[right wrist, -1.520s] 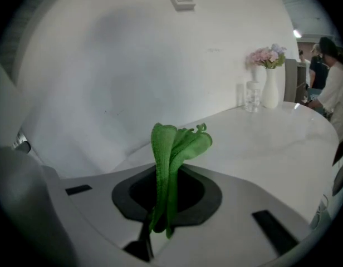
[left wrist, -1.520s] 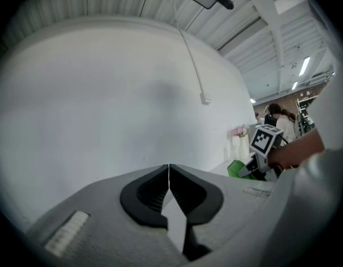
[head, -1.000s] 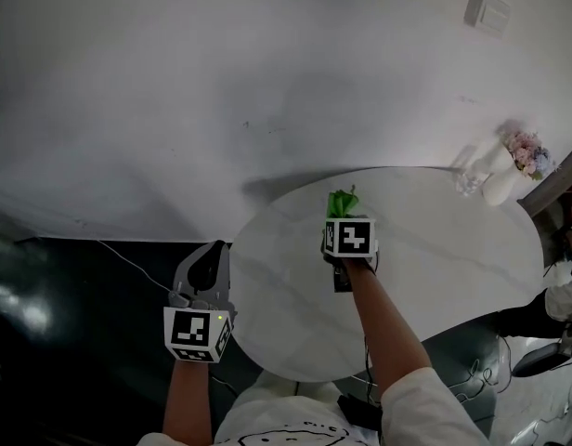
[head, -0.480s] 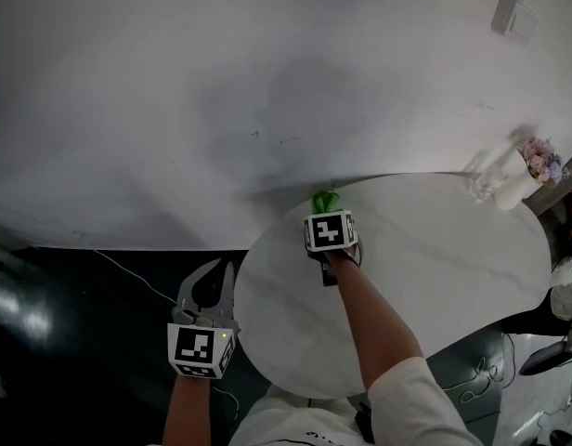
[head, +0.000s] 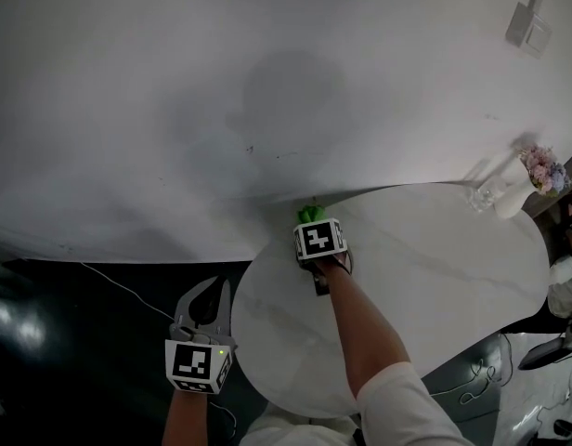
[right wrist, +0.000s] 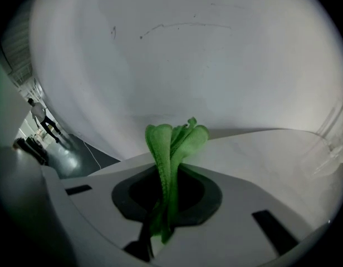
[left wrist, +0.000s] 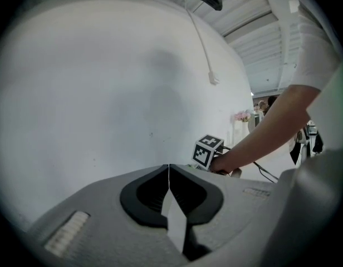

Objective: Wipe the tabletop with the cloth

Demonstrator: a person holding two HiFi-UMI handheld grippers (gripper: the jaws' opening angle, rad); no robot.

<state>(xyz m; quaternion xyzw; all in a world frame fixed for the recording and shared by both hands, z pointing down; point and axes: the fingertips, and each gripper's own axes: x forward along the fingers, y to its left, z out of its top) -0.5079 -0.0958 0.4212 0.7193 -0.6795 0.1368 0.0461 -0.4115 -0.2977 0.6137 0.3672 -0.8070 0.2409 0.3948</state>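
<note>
Wiping tabletop [head: 425, 258] far edge | our right gripper [head: 310, 220] jaws pinch cloth [right wrist: 172, 141] | left gripper [left wrist: 169, 174] jaws pressed together, idle | we should press low and overlap strokes

The table [head: 435, 277] stands right up against the wall [head: 267, 82]. The wall is at 12 o'clock. The person's arm [head: 360, 333] comes in from 6 o'clock. The right gripper [head: 311, 219] is over the table's edge at about 10 o'clock. The cloth [right wrist: 171, 149] sits between its jaws and sticks out toward the wall. A vase [head: 511, 198] stands on the table at about 2 o'clock, with a glass [head: 479, 193] just beside it on its left. The left gripper [head: 219, 288] is off the table, out at 9 o'clock, over the floor [head: 72, 342]. A cable [head: 128, 287] lies on the floor, further out at 9 o'clock.
</note>
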